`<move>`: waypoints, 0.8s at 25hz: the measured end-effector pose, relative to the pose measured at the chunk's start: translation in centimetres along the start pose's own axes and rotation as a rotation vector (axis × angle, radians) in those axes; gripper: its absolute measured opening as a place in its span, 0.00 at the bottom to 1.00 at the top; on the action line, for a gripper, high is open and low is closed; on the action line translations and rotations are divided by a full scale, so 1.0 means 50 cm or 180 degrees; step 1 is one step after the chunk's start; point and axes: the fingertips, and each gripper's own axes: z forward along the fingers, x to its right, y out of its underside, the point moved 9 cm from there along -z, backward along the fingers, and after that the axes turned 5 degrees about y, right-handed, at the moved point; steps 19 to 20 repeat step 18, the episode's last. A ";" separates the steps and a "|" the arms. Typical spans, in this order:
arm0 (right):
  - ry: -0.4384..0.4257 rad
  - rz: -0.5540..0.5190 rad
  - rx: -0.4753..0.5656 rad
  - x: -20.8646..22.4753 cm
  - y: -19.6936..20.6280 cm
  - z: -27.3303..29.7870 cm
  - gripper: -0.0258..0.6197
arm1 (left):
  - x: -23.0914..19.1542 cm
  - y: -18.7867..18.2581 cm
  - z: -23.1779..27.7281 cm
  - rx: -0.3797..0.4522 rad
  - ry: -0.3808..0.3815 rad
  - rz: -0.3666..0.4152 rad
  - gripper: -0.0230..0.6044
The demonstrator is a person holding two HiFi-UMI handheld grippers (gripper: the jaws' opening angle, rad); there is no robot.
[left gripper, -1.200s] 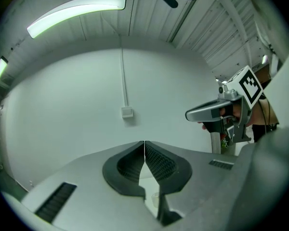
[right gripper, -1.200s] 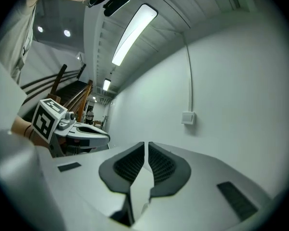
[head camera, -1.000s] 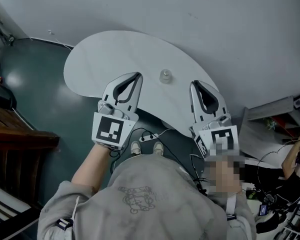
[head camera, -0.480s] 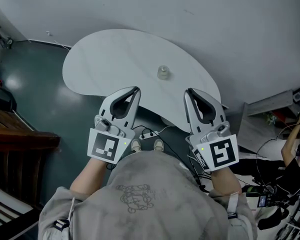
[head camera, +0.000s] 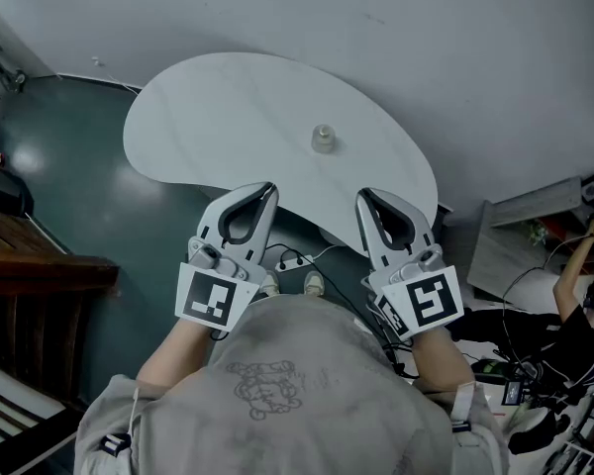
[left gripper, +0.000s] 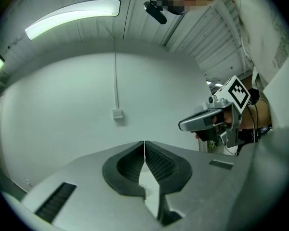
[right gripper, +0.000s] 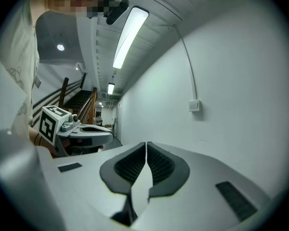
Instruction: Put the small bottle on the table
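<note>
A small clear bottle point(head camera: 323, 139) stands upright on the white curved table point(head camera: 208, 107), near its middle. Both grippers hang at the table's near edge, well short of the bottle. My left gripper point(head camera: 268, 188) is shut with nothing in it, its tip over the table's front edge. My right gripper point(head camera: 361, 196) is likewise shut and empty, to the right and below the bottle. In the left gripper view the jaws point(left gripper: 144, 143) meet tip to tip against a bare wall, and the right gripper point(left gripper: 209, 120) shows beside them. The right gripper view shows closed jaws point(right gripper: 146, 144) and the left gripper point(right gripper: 72, 129).
A dark green floor point(head camera: 69, 176) surrounds the table. A wooden stair point(head camera: 20, 255) stands at the left. A power strip and cables point(head camera: 292, 263) lie under the table edge by the person's shoes. Shelves and a second person point(head camera: 584, 305) are at the far right.
Both grippers have drawn back toward the person, away from the bottle, and now sit at the table's near edge. The bottle has stayed in place.
</note>
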 end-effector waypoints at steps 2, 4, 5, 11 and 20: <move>-0.0014 0.0042 -0.0023 0.003 0.003 0.004 0.09 | 0.001 -0.002 0.000 -0.0013 0.0013 0.0032 0.07; -0.0010 0.0019 -0.0041 0.002 0.005 0.007 0.09 | 0.002 -0.005 0.000 -0.0012 0.0013 0.0039 0.07; -0.0011 0.0020 -0.0047 0.001 0.006 0.009 0.09 | 0.002 -0.005 0.000 -0.0008 0.0007 0.0025 0.07; -0.0088 0.0084 -0.0079 -0.004 0.020 0.024 0.09 | -0.003 0.010 0.005 -0.0045 -0.0002 0.0002 0.07; -0.0028 -0.0138 -0.0137 -0.014 0.024 0.022 0.09 | -0.001 0.027 0.008 -0.0077 0.0060 0.0002 0.07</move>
